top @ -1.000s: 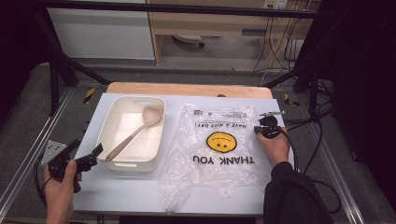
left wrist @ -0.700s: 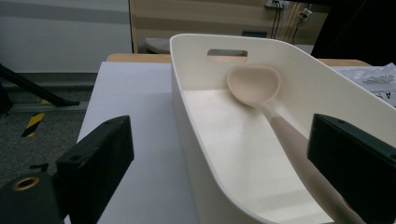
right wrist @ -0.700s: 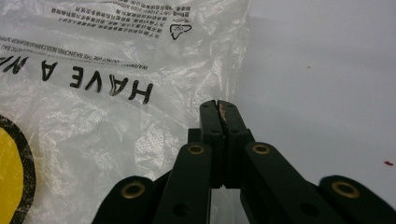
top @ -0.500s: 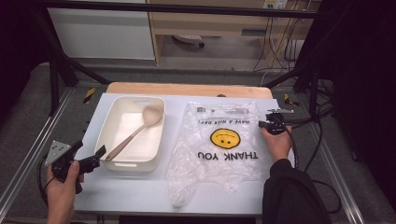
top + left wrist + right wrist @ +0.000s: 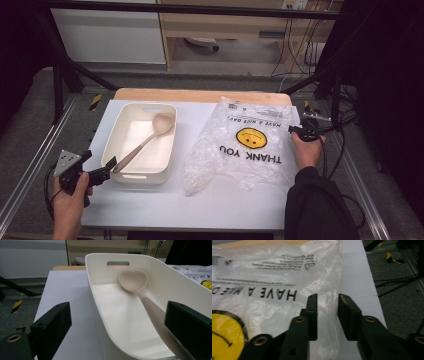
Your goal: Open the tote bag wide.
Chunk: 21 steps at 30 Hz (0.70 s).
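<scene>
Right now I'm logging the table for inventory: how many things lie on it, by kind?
Cream rectangular plastic bin: 1
Beige long-handled plastic spoon, lying in the bin: 1
Clear crinkled plastic bag with a yellow smiley: 1
Total: 3

One white tub, one pale spoon inside it, one clear plastic bag, and two handheld grippers, left and right.
</scene>
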Motion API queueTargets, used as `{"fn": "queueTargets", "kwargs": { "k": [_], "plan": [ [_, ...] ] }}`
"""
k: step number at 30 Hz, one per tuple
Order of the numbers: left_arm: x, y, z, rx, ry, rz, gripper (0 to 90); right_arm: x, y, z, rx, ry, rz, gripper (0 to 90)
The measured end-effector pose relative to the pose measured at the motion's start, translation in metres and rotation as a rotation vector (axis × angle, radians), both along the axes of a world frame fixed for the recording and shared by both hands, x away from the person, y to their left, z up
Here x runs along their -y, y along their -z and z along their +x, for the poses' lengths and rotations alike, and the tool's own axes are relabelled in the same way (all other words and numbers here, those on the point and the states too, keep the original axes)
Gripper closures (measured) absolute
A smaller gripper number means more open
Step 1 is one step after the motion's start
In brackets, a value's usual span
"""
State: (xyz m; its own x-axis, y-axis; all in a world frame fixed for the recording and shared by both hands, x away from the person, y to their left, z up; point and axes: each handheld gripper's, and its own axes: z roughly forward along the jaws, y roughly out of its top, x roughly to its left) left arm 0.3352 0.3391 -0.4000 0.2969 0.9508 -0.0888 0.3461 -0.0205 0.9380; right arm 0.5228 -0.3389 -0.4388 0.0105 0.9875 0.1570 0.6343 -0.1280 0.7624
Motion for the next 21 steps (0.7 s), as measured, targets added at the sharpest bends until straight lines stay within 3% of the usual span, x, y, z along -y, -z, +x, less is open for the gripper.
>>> {"fn": "queueTargets", "kwargs": {
  "k": [2, 3, 4, 7, 9, 13, 19, 21],
  "plan": [
    [-0.001, 0.0, 0.0, 0.0, -0.002, 0.0, 6.9, 0.0, -0.006, -0.003, 0.006, -0.024, 0.014, 56.3],
    [-0.001, 0.0, 0.0, 0.001, -0.004, -0.002, 6.9, -0.001, -0.013, -0.008, 0.009, -0.039, -0.004, 47.0],
    [-0.002, 0.0, 0.0, 0.001, -0.004, -0.003, 6.9, -0.001, -0.013, -0.008, 0.009, -0.039, -0.004, 47.0],
    [-0.001, 0.0, -0.001, 0.001, -0.005, 0.001, 6.9, -0.003, -0.019, -0.015, -0.014, -0.023, -0.046, 25.9],
    [0.0, 0.0, -0.002, -0.001, -0.006, 0.011, 6.8, -0.005, -0.023, -0.022, -0.024, -0.025, -0.071, 21.8],
    [-0.002, 0.0, -0.004, 0.0, -0.015, 0.007, 6.7, -0.012, -0.028, -0.034, -0.025, -0.083, -0.102, 13.2],
    [-0.003, 0.0, -0.004, 0.011, -0.015, 0.005, 6.7, -0.023, -0.033, -0.053, -0.023, -0.161, -0.086, 8.5],
    [-0.002, 0.0, -0.004, 0.005, -0.012, 0.002, 6.6, -0.024, -0.035, -0.059, -0.015, -0.175, -0.039, 7.3]
  ]
}}
